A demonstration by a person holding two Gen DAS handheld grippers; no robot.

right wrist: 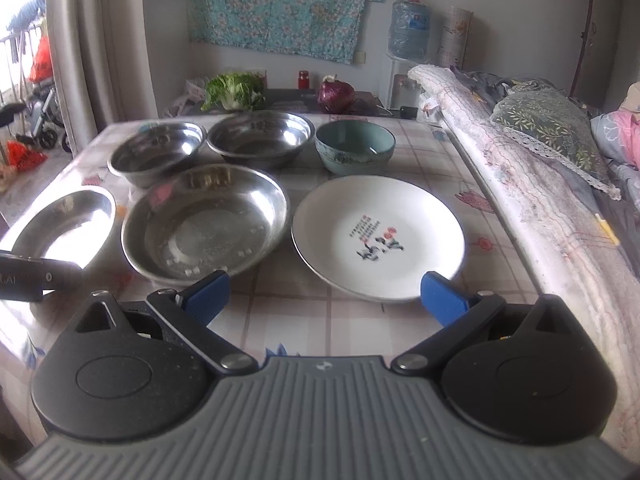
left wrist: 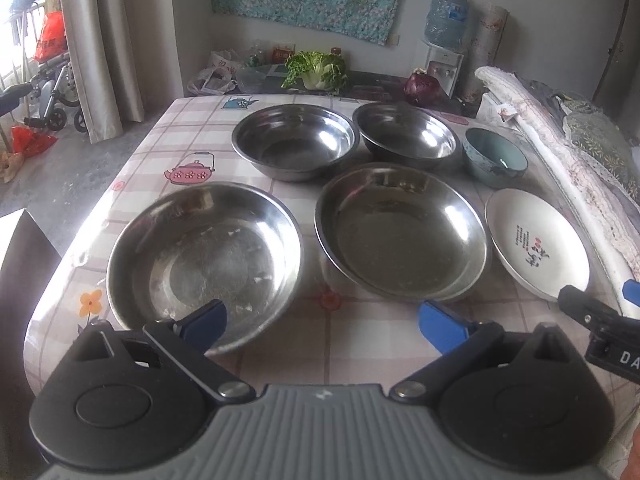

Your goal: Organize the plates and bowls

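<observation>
Two wide steel dishes sit at the front of the table: the left steel dish and the middle steel dish. Behind them stand two deeper steel bowls and a teal ceramic bowl. A white plate with a printed motif lies front right. My left gripper hangs open over the near edge, between the two front dishes. My right gripper is open too, just before the white plate's near rim.
The table wears a checked cloth with teapot prints. A rolled quilt runs along its right edge. Behind the table lie a cabbage, a red cabbage and a water dispenser. A wheelchair stands on the floor at left.
</observation>
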